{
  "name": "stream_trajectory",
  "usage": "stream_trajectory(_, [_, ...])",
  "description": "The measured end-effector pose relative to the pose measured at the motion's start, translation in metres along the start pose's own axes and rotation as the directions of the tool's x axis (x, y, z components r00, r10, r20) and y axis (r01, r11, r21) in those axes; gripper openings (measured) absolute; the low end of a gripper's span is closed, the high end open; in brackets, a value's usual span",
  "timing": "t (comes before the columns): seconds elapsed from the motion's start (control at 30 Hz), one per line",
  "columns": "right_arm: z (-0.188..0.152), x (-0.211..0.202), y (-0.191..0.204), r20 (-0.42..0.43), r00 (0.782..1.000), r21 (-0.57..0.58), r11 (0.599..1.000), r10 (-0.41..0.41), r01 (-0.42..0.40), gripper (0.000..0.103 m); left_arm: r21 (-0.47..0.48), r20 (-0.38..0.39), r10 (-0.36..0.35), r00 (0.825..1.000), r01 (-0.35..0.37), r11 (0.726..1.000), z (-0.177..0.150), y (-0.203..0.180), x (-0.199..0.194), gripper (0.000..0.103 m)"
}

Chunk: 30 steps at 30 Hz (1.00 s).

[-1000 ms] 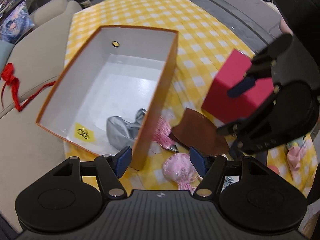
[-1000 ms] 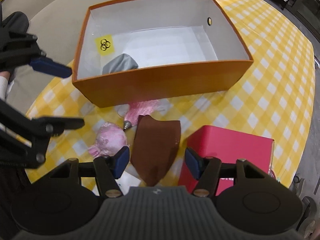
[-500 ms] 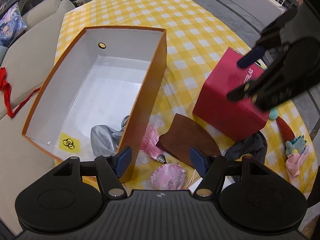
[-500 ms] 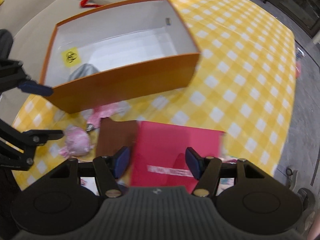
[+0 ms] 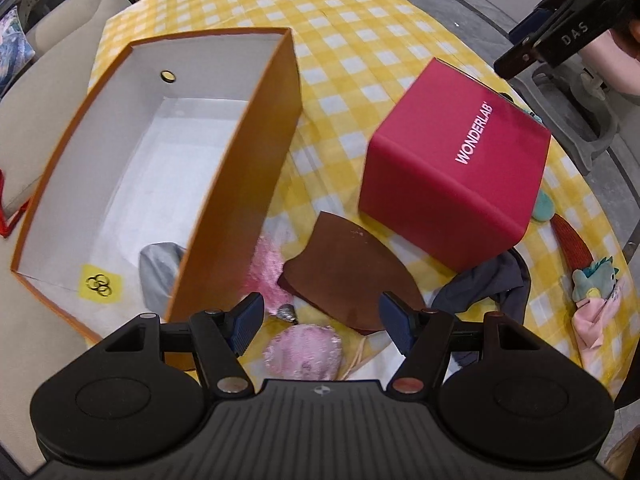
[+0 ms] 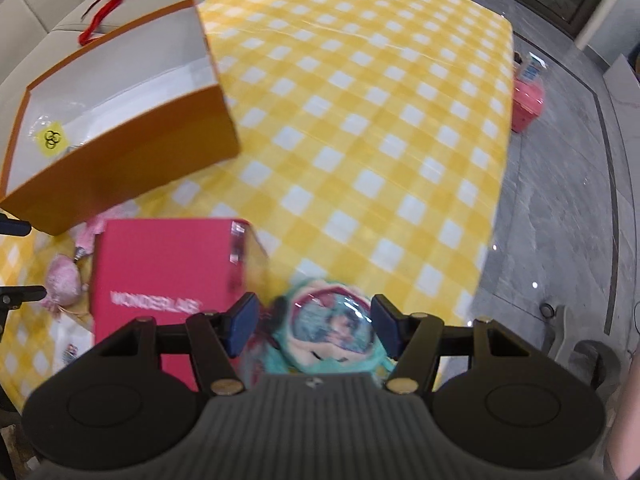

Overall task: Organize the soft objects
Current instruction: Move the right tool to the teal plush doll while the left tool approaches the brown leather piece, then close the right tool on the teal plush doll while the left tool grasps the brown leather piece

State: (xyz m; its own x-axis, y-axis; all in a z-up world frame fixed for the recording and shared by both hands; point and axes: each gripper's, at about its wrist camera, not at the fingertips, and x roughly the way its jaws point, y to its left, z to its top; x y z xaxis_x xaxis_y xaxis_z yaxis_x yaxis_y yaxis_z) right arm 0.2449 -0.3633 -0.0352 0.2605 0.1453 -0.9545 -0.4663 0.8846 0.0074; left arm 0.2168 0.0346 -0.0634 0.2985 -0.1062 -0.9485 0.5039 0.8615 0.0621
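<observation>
Both tongs spread: left tongs [image 5: 320, 318] over frilly pink pouch [image 5: 305, 353], right tongs [image 6: 313, 325] over teal plush [image 6: 332, 336].

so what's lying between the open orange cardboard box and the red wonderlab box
In the left wrist view, a flat brown leather piece and a fluffy pink tassel lie on the checked cloth between the orange box and red box.
</observation>
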Motion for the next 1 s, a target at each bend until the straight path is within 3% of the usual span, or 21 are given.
stream_trajectory(0.43, [-0.032,0.054,-0.021,-0.057,0.998,0.028,0.999,0.031,-0.03,0.062,0.022,-0.02,-0.014,1.0,0.015,1.0,-0.001,-0.023,0.032,0.078])
stream_trajectory(0.57, [-0.035,0.065,-0.029,-0.041,0.998,0.077,0.996,0.057,-0.054,0.071,0.028,-0.033,-0.024,0.999,0.025,0.999,-0.003,-0.025,0.043,0.078])
stream_trajectory(0.7, [-0.038,0.074,-0.038,-0.04,0.999,0.098,0.995,0.03,-0.026,0.072,0.036,-0.052,-0.039,0.998,0.041,0.999,-0.007,-0.028,0.055,0.078])
stream_trajectory(1.0, [-0.049,0.1,-0.044,-0.08,0.995,0.122,0.991,0.059,-0.049,0.079,0.006,-0.079,-0.065,0.995,0.066,0.998,0.0,-0.032,0.085,0.078])
